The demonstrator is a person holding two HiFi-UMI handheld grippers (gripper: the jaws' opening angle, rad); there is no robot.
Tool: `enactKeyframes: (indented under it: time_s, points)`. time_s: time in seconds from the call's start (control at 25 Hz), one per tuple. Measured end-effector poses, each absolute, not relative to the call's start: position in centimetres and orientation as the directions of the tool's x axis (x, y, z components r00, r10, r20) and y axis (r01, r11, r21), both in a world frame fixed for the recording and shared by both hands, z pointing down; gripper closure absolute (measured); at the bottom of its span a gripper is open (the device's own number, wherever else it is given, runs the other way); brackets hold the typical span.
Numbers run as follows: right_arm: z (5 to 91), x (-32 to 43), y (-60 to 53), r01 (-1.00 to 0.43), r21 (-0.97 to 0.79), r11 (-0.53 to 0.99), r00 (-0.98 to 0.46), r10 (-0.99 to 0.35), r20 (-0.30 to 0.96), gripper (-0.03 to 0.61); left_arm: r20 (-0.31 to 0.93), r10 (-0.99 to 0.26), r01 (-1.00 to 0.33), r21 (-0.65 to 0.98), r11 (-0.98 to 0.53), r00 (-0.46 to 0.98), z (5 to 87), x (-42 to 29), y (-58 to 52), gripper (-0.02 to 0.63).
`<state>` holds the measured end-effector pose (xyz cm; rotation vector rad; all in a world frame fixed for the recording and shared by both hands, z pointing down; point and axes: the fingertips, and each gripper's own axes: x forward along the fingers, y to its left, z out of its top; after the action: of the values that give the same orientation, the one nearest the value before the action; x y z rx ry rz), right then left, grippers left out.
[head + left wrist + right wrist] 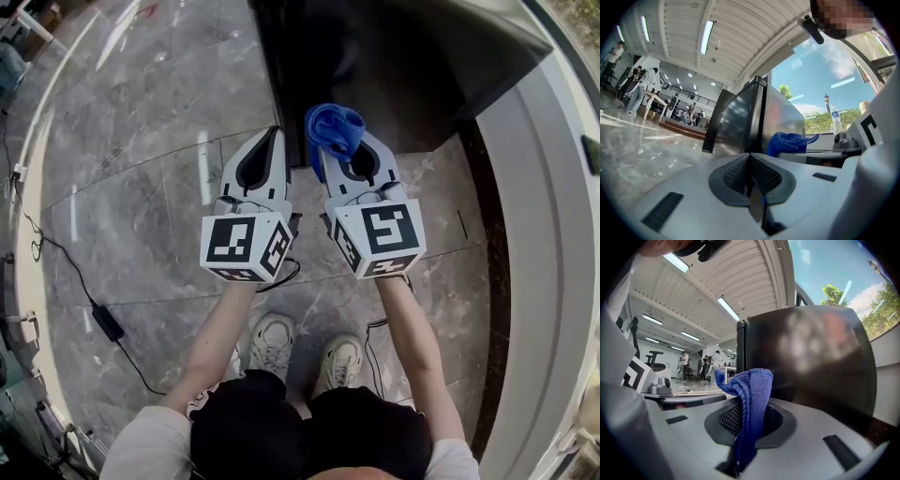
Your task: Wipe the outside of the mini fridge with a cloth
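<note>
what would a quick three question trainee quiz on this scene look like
1. Multiple choice: the right gripper is shut on A) a blue cloth B) a sponge C) nothing.
2. True or false: the left gripper has its jaws together with nothing between them.
3. Fill in: the dark appliance ahead of both grippers is the mini ____.
Key: 1 A. 2 true. 3 fridge.

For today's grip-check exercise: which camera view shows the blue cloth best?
The right gripper view: the blue cloth fills the centre, pinched in the fingers of the right gripper. The head view shows it bunched from above by the mini fridge; the left gripper view catches only a bunch at one side.
</note>
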<state>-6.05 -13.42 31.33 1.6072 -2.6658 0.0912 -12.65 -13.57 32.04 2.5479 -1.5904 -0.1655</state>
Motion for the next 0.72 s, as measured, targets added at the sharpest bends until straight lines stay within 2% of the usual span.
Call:
enactKeyframes:
  time_s: [0.32,0.72]
  points:
    - [33.4,-11.9,-14.6,-0.834,0.001,0.551,-0.549,-0.83,0.095,0.526,0.019,-0.928,-0.911,0.2,-0.36,0.371,33.7,-17.0,-14.4,0.609]
    - [33.7,-10.1,-15.6,-0.852,0.015,0.524,-0.521,-0.849,0.086,0.526,0.043,-0.914,-0.9,0.201,-0.388,0.404,34.9,-14.9,-14.9,0.609]
